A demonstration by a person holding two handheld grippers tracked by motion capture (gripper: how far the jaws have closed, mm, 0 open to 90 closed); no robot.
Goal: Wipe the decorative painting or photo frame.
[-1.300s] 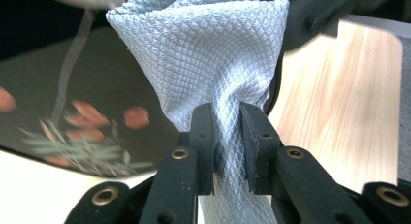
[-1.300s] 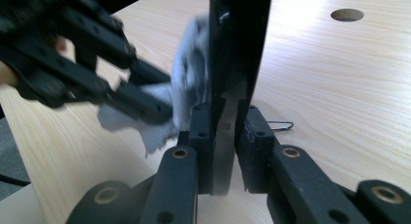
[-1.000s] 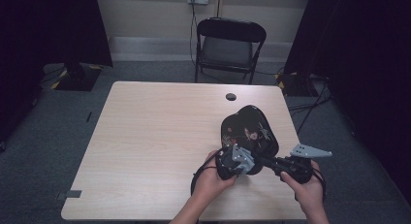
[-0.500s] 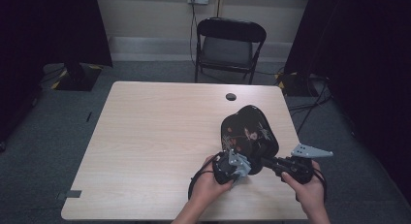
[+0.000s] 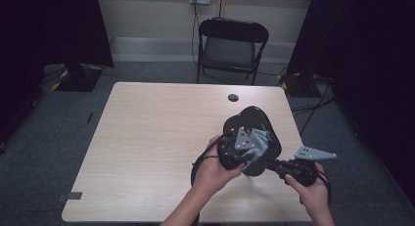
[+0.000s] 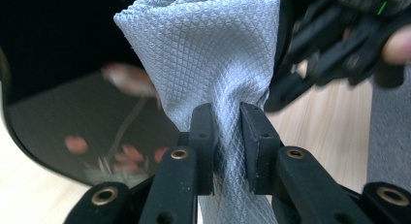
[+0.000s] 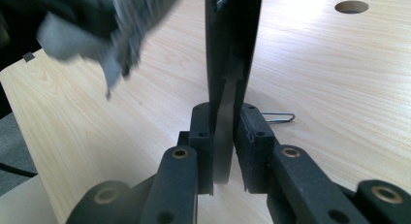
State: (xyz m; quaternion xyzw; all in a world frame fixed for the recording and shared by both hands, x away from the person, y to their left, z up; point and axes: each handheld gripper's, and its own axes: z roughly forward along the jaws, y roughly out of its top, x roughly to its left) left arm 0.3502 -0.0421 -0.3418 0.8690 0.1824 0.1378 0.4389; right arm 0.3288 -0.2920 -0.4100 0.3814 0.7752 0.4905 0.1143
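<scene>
Step in hand: wiping. The left gripper (image 6: 225, 132) has its jaws clamped on a bunched grey cloth (image 6: 208, 54), pressed against the glossy black plate (image 5: 252, 125) at the table's (image 5: 147, 138) right side. The right gripper (image 7: 225, 132) pinches the plate's rim, holding it on edge. Next, probably sweep the cloth across the face while the rim grip holds firm

- The grey diamond-weave cloth (image 6: 208, 64) runs off the left gripper view's top edge.
- The black glossy flower-patterned plate (image 7: 231, 44) is cut off at the right gripper view's top.
</scene>
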